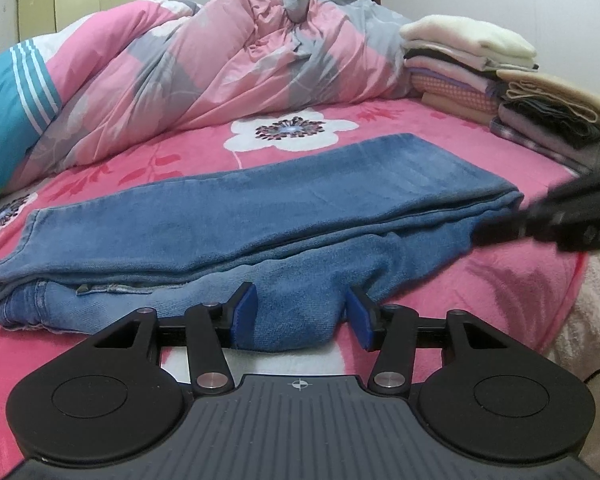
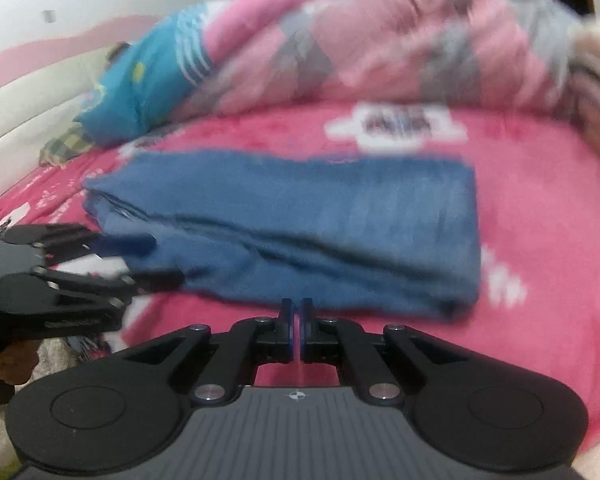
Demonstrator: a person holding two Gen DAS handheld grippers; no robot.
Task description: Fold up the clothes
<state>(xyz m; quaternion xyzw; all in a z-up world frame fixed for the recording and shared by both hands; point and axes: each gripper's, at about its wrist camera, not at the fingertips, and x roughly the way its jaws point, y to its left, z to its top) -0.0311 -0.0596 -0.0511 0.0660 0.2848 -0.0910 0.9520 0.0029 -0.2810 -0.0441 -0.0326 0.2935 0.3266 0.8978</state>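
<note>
On pink bed, folded jeans [image 1: 260, 208] between parted left tool [image 1: 300, 312] (no legible writing), right tool [image 2: 297, 320] closed, empty.

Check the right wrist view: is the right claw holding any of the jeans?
No. The right claw is shut with nothing between its pads, just short of the near edge of the jeans.

I am looking at a bed [image 1: 400, 136] that is wearing a pink flowered blanket. Folded jeans [image 1: 240, 208] are lying across its near middle. Behind them a pink and grey quilt [image 1: 220, 60] is bunching up in a heap. Stacks of folded clothes [image 1: 480, 68] are sitting at the far right, and a teal pillow [image 1: 4, 120] is resting at the left.
</note>
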